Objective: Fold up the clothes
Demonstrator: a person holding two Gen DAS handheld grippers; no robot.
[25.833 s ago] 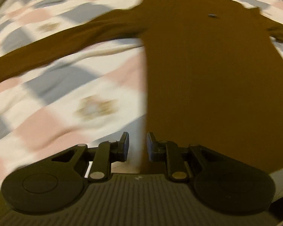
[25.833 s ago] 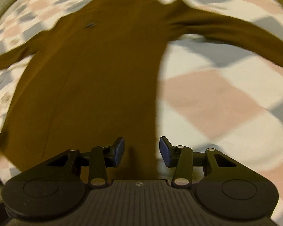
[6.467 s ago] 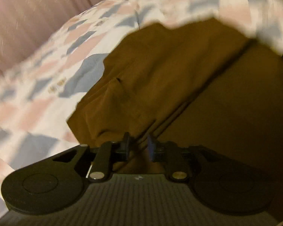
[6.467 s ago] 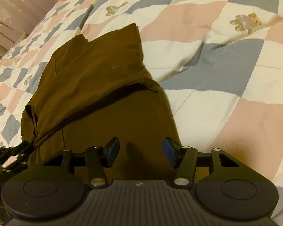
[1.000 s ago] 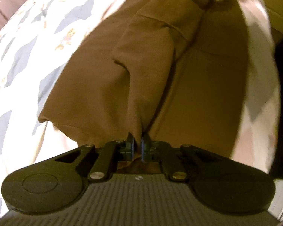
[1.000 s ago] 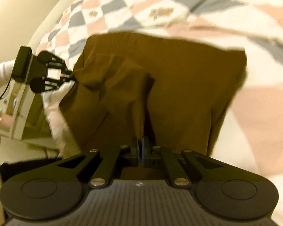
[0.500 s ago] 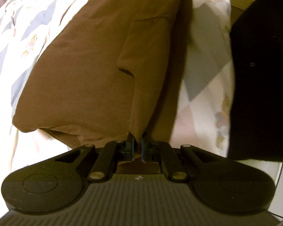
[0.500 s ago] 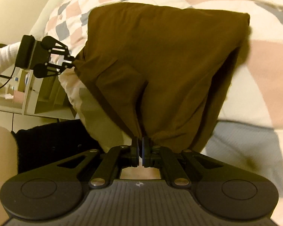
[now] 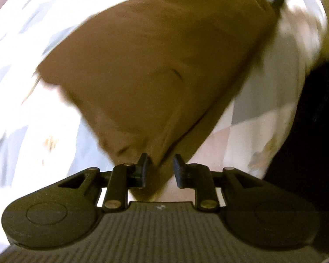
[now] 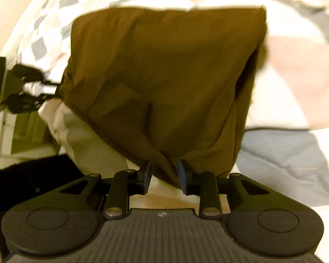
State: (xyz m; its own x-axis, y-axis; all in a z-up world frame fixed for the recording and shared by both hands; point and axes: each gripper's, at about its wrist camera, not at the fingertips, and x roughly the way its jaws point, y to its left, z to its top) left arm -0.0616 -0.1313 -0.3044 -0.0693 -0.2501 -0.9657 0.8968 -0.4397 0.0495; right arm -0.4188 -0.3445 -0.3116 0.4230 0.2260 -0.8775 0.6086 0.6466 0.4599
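Note:
A brown garment [image 9: 160, 65] lies folded into a compact block on the checked quilt [image 9: 28, 131] near the bed's edge. In the left wrist view my left gripper [image 9: 160, 168] is open, and a corner of the brown garment lies loose between its fingers. In the right wrist view the same brown garment [image 10: 164, 72] fills the middle. My right gripper [image 10: 164, 173] is open too, with the near corner of the cloth between its blue pads. The left gripper [image 10: 41, 89] shows at the garment's left corner in that view.
The checked quilt [image 10: 296, 70] of pink, grey and white squares spreads to the right. A dark shape [image 9: 313, 114] stands beside the bed edge. Pale furniture [image 10: 15, 127] and a black item [image 10: 32, 175] sit below the bed's edge.
Both grippers were shut on corners of the brown garment half a second ago; now both have opened and the cloth has settled on the quilt. The left view is blurred by motion.

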